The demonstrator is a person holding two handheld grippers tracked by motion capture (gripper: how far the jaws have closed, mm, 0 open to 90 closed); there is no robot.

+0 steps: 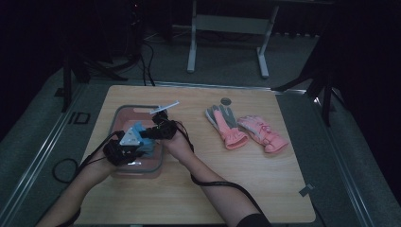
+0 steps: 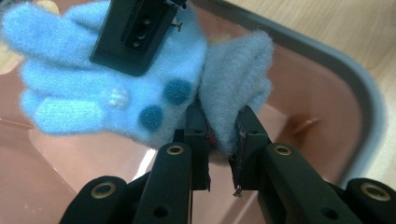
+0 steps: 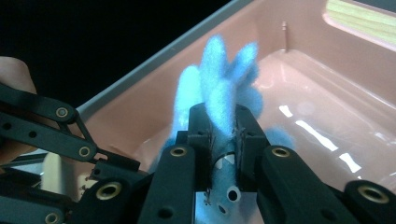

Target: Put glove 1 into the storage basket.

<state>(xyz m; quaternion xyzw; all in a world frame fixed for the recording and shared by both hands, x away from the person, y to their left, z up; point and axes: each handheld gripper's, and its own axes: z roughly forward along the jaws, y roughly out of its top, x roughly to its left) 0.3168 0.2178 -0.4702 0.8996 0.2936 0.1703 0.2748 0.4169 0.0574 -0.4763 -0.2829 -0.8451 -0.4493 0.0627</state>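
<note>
Blue fleece glove (image 2: pixel 116 88) hangs over the pink tub (image 2: pixel 327 93), clamped by the left gripper (image 2: pixel 223 135) at the cuff and the right gripper (image 3: pixel 223 135) by the fingers. Soft, light, limp: grip bunched fabric edges firmly.

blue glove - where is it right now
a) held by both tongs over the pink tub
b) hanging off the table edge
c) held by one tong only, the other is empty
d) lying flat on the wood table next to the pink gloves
a: the left tongs and the right tongs each pinch the blue glove above the pink tub, apart from the pink gloves on the table.
</note>
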